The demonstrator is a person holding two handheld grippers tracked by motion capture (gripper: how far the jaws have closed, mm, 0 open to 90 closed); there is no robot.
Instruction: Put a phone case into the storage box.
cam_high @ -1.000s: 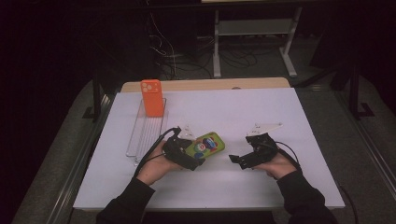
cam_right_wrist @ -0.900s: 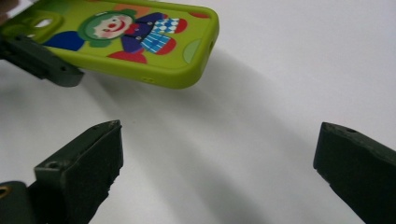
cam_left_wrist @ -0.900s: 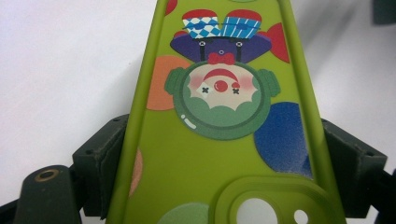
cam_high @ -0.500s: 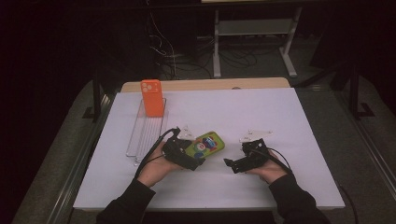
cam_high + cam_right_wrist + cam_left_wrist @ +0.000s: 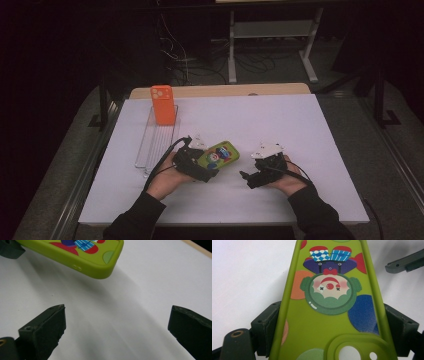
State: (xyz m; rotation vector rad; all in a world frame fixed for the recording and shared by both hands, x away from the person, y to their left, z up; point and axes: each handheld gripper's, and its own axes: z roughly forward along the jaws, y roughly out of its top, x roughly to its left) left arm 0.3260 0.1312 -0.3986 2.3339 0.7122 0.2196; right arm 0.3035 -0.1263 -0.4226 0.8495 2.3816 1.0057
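My left gripper (image 5: 200, 167) has its jaws closed on the two long edges of the green phone case (image 5: 218, 154), whose long axis points toward my wide-open, empty right gripper (image 5: 248, 177), just beside its free end above the table (image 5: 300, 125).

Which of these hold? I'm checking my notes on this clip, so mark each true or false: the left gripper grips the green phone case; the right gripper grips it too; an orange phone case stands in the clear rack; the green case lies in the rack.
1. The left gripper grips the green phone case: true.
2. The right gripper grips it too: false, its jaws are open, short of the case.
3. An orange phone case stands in the clear rack: true.
4. The green case lies in the rack: false, it is held beside it.
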